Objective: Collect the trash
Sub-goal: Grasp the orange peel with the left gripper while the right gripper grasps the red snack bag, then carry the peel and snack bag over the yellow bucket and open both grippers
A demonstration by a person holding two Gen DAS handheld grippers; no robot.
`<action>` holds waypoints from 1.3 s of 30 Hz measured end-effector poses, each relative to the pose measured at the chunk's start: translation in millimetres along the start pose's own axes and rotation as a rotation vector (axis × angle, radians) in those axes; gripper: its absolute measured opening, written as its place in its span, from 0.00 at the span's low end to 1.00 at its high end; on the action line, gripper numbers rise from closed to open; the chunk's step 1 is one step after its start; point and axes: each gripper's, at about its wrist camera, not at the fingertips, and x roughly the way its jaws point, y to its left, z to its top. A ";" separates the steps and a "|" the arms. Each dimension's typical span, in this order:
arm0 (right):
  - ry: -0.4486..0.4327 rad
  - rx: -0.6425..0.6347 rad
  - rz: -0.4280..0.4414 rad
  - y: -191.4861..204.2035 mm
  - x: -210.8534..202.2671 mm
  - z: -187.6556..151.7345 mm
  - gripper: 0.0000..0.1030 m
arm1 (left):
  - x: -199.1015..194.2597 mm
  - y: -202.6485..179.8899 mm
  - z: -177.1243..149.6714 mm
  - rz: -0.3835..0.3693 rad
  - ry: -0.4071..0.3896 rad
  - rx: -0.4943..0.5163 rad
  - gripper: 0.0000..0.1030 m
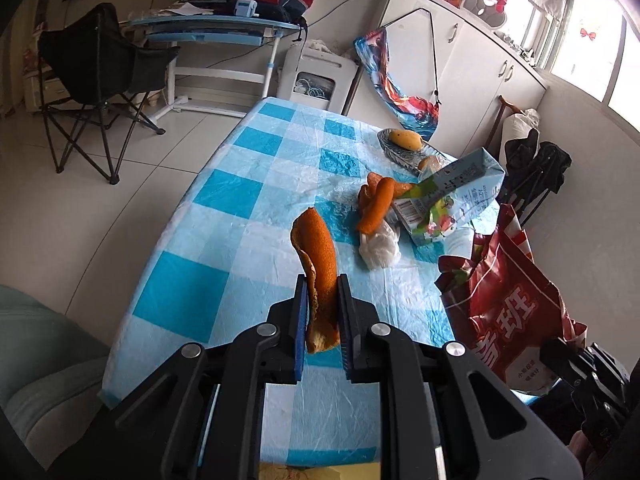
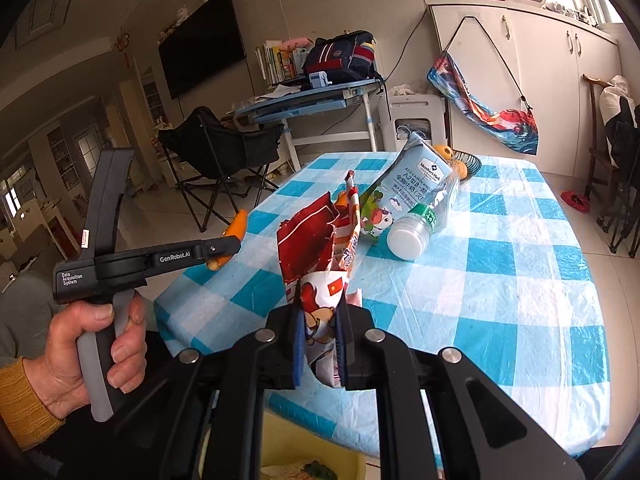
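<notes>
My left gripper (image 1: 322, 292) is shut on a long strip of orange peel (image 1: 316, 248), which sticks up above the blue checked table (image 1: 224, 200). The right wrist view shows this gripper (image 2: 228, 246) from the side, held in a hand. My right gripper (image 2: 320, 312) is shut on the lower end of a red and white snack bag (image 2: 312, 240), whose torn top stands open. On the table lie more orange peels (image 1: 376, 204), a white wad (image 1: 380, 248), a milk carton (image 2: 404, 188) and a plastic bottle (image 2: 420, 220).
A fruit bowl (image 1: 404, 144) holding a mango sits at the table's far side. A yellow bin (image 2: 280, 448) shows below my grippers at the near table edge. A black folding chair (image 1: 100, 80) and a blue desk (image 1: 216, 28) stand beyond the table.
</notes>
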 end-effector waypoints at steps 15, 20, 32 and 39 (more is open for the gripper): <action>0.184 -0.125 0.067 41.4 -13.0 -59.4 0.13 | -51.5 -13.1 -67.1 0.037 0.047 0.072 0.13; 0.236 -0.157 0.072 47.3 -1.1 -66.4 0.15 | -58.6 -16.0 -78.5 0.040 0.061 0.091 0.13; 0.105 -0.069 -0.021 27.8 -25.3 -57.2 0.53 | -56.3 -28.9 -104.0 0.020 0.180 0.142 0.14; 0.012 -0.003 -0.067 13.8 -37.9 -49.8 0.65 | -67.9 -42.8 -115.1 0.071 0.142 0.201 0.64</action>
